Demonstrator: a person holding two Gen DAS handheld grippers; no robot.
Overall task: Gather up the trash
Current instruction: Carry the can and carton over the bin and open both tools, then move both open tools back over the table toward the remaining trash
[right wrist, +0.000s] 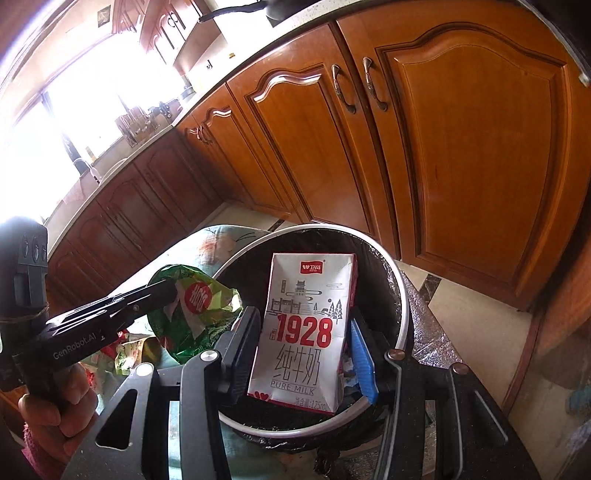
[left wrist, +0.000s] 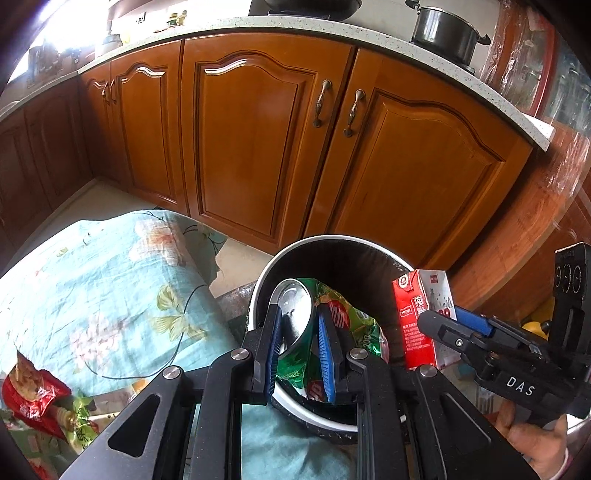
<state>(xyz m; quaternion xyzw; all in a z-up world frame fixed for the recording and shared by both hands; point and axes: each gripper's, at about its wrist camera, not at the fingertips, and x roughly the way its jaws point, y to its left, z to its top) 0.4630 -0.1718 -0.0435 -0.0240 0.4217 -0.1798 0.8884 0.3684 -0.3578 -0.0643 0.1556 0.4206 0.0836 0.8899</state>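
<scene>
My left gripper (left wrist: pixel 297 332) is shut on a crumpled green snack bag (left wrist: pixel 332 317) with a silver inside, held over the round trash bin (left wrist: pixel 332 242) lined with a black bag. The green bag also shows in the right wrist view (right wrist: pixel 192 310). My right gripper (right wrist: pixel 301 332) is shut on a small red and white milk carton (right wrist: pixel 306 332) marked 1928, held over the bin (right wrist: pixel 404 314). The carton shows in the left wrist view (left wrist: pixel 421 317) at the bin's right edge. A red snack wrapper (left wrist: pixel 33 395) lies on the floral cloth (left wrist: pixel 103 280) at the left.
Wooden cabinet doors (left wrist: pixel 251 147) stand close behind the bin. A counter above carries a steel pot (left wrist: pixel 443 31). More wrappers (left wrist: pixel 81 421) lie beside the red one. A plastic-wrapped wooden piece (left wrist: pixel 546 206) stands at the right.
</scene>
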